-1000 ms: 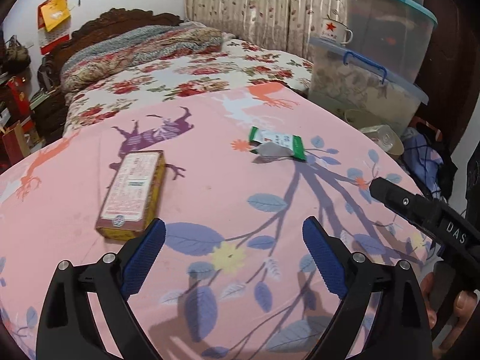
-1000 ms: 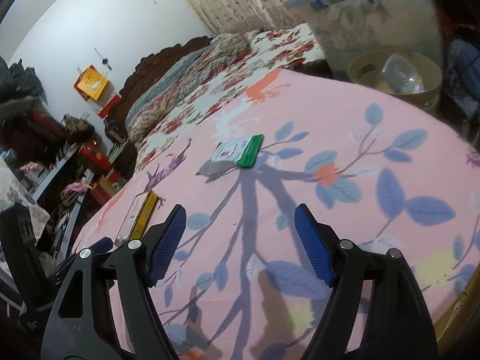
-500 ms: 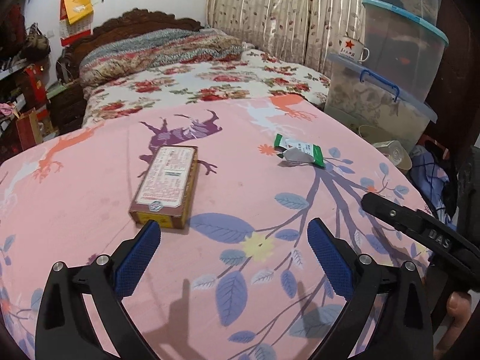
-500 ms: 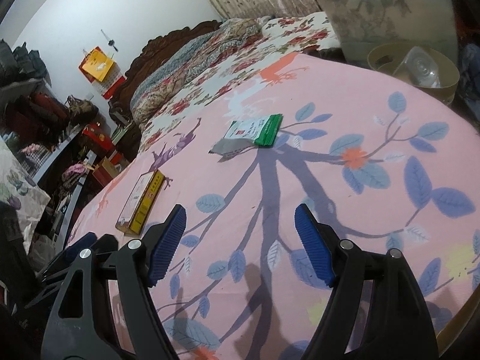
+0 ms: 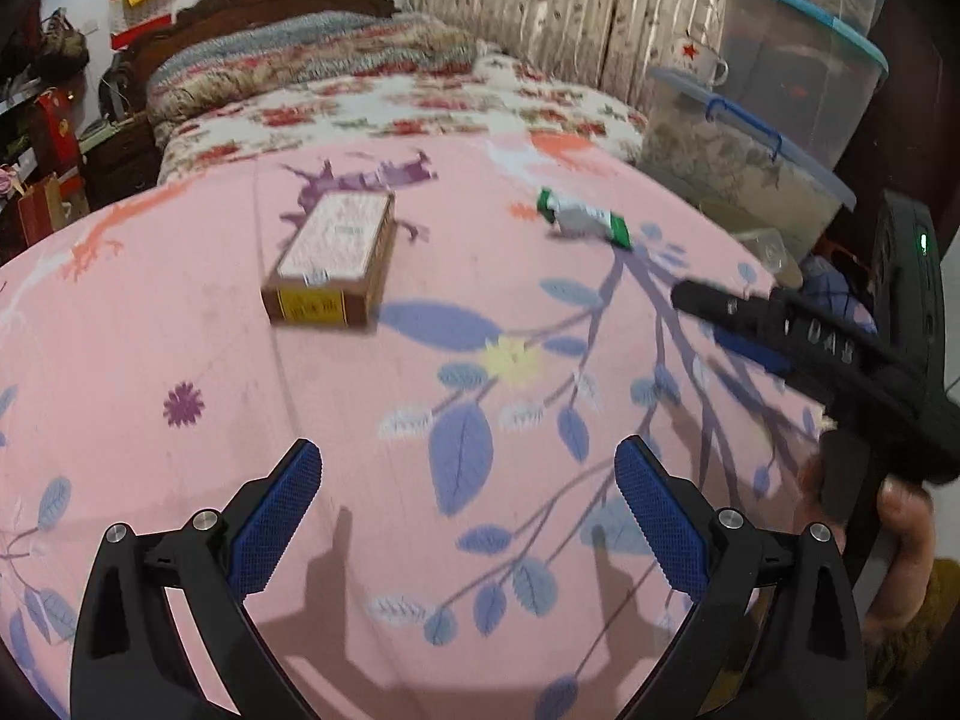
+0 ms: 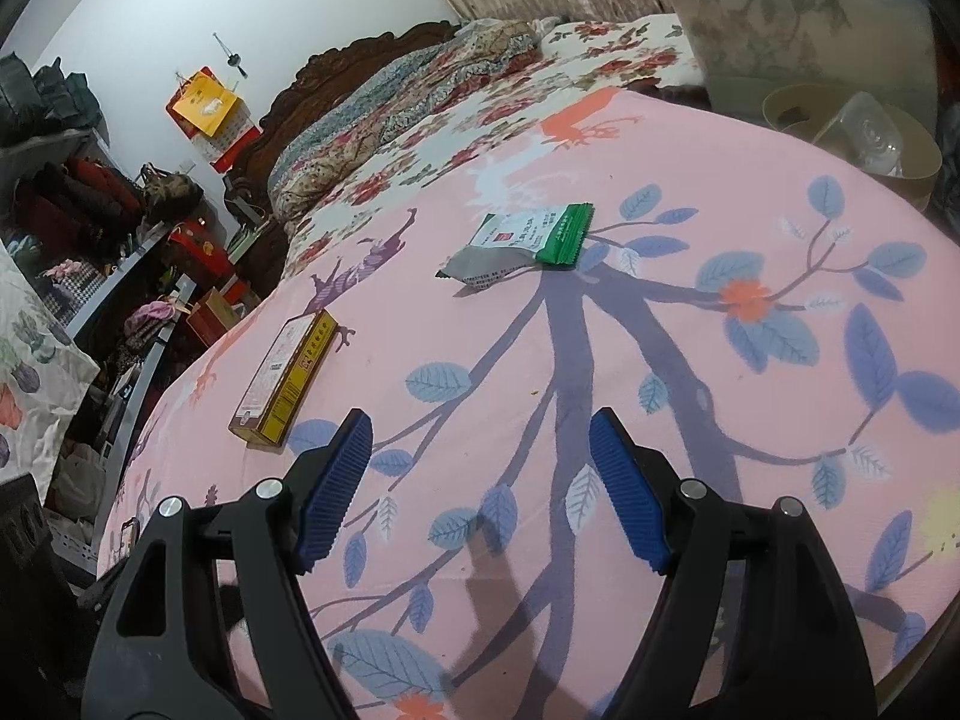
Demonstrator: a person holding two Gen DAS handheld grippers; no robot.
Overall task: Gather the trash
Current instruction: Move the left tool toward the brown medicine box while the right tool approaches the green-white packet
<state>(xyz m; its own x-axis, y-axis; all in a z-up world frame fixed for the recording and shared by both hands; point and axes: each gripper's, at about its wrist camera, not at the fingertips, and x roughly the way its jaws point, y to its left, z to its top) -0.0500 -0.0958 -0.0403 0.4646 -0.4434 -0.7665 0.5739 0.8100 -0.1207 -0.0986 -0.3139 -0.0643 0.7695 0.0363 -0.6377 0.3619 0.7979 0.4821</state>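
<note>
Past the far right edge of the pink sheet (image 6: pixel 690 360) a tan bin (image 6: pixel 918 150) holds a clear plastic piece (image 6: pixel 864 132), with a lidded storage tub (image 6: pixel 804 18) behind it holding something pale I cannot make out. On the sheet lie a green-and-white wrapper (image 6: pixel 522 243) and, well apart to its left, a brown box (image 5: pixel 333 258) lying flat. The left gripper (image 5: pixel 468 516) and right gripper (image 6: pixel 480 480) both hover over the sheet with jaws spread and empty, nothing between them and the trash.

Left gripper (image 5: pixel 467 531) and right gripper (image 6: pixel 480 489) — both spread wide, empty (right hand (image 5: pixel 900 531) on its handle)
</note>
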